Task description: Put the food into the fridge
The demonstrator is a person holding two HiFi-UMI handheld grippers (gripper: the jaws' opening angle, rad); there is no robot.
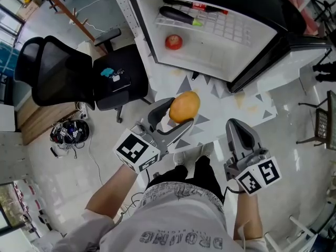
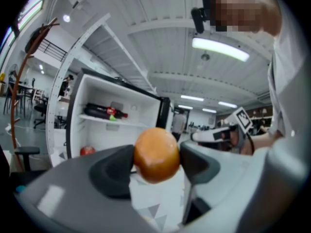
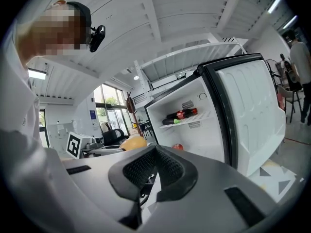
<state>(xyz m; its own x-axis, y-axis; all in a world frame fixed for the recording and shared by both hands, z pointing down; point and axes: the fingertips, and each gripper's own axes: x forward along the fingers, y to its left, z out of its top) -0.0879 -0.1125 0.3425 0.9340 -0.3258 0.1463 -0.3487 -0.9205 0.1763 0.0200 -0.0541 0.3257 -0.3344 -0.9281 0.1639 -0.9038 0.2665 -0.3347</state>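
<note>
Left gripper [image 1: 173, 121] is gripping the orange fruit [image 1: 184, 107] with its jaws spread wide, holding it up in the air in front of the open fridge [image 1: 231, 51]. Right gripper [image 1: 237, 130] is hanging just beside it, jaws pressed together with nothing in them. Bare patterned floor [image 1: 236, 101] is lying between the fruit and the fridge mouth. The door [image 1: 268, 54] is standing open on the right. Inside, 1 red apple [image 1: 174, 41] is sitting on the bottom, and 1 bottle [image 1: 210, 8] is lying on the shelf. A black office chair [image 1: 79, 72] is crowding the fridge's left edge, with cables [image 1: 71, 132] lying on the floor by it.
</note>
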